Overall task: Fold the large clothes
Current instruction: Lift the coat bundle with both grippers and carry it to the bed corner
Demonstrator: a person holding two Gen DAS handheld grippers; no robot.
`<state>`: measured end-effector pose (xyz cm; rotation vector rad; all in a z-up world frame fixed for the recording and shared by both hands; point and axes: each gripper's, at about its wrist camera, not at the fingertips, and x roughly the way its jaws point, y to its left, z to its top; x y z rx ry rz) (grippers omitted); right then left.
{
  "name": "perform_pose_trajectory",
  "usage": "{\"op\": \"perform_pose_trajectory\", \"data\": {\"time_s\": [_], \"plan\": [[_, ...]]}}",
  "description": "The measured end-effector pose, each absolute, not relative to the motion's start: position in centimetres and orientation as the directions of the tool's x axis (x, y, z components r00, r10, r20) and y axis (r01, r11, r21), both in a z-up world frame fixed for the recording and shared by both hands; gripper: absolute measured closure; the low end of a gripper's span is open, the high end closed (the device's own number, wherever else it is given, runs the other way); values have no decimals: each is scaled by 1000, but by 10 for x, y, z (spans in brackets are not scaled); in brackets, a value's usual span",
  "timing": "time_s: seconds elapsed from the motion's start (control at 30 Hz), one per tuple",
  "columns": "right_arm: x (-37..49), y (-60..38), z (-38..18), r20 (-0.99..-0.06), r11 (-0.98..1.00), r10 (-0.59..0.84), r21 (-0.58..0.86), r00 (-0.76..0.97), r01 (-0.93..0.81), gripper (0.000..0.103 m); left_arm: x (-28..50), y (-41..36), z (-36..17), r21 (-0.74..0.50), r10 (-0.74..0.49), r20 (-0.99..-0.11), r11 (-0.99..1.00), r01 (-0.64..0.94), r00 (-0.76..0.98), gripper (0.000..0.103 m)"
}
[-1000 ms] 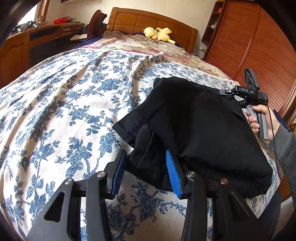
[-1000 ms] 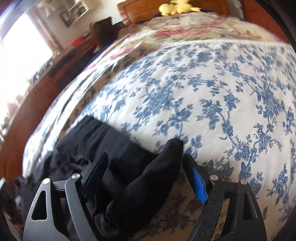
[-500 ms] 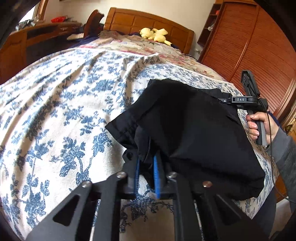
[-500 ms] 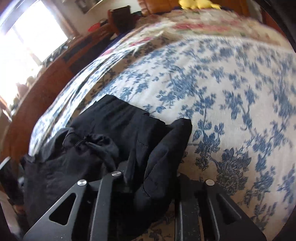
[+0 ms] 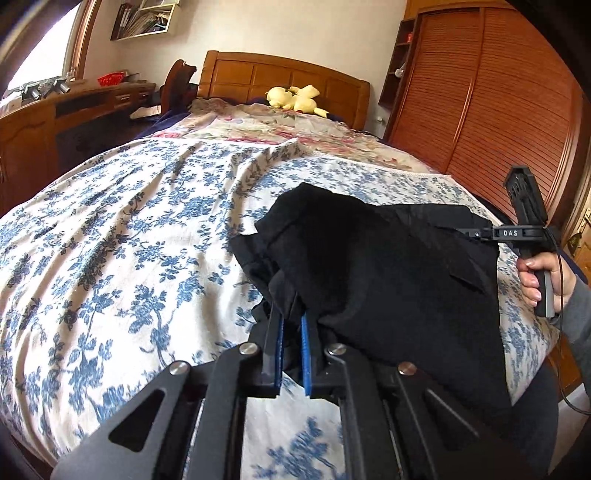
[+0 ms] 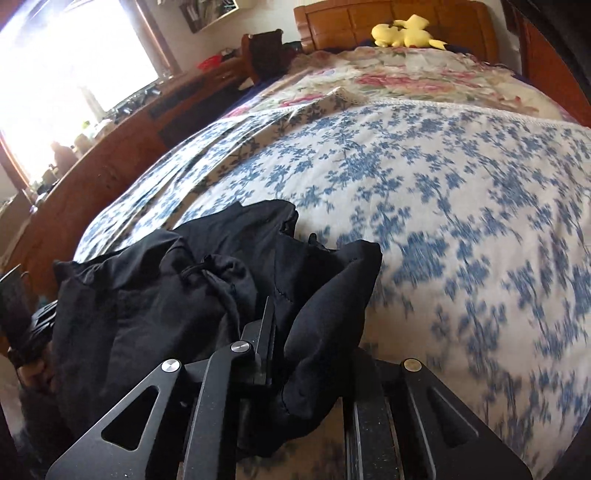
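Floral bedspread (image 5: 122, 236); left gripper (image 5: 291, 332), right gripper (image 6: 295, 350) fingers both clamping black garment (image 5: 388, 266).

— What's my left gripper (image 5: 291, 325) holding?
— Its blue pads pinch the black garment (image 5: 376, 273) over the floral bedspread (image 5: 129, 240).
— And my right gripper (image 5: 476, 233)?
— Gripping the garment's far edge.

Open bedspread (image 5: 122, 236) beyond black garment (image 5: 388, 273)

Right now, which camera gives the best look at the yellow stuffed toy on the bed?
The right wrist view: the yellow stuffed toy appears larger there, lying by the wooden headboard with nothing covering it. The left wrist view also shows the whole toy, only smaller and farther off.
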<state>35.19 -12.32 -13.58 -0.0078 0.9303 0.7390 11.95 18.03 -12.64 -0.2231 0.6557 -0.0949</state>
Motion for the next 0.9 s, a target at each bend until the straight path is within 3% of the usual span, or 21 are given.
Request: {"op": "perform_pose_trajectory", "data": {"time_s": [0.17,0.37,0.57,0.9], "plan": [[339,-127,-123,-724,757,571,281,387,-590,94,116,180,-110,-263,-173,-570,965,22,803,98],[338,-82,-93,-701,729,585,233,409,-644,94,99,202,-85,-215,-102,-538,976,-20,837,99],[339,23,-66,-686,664,613,177,393,-726,95,73,286,-74,-190,33,-514,970,-152,857,99],[327,225,-56,-683,535,661,140,309,-833,95,34,403,-81,-139,232,-555,921,-365,799,99]]}}
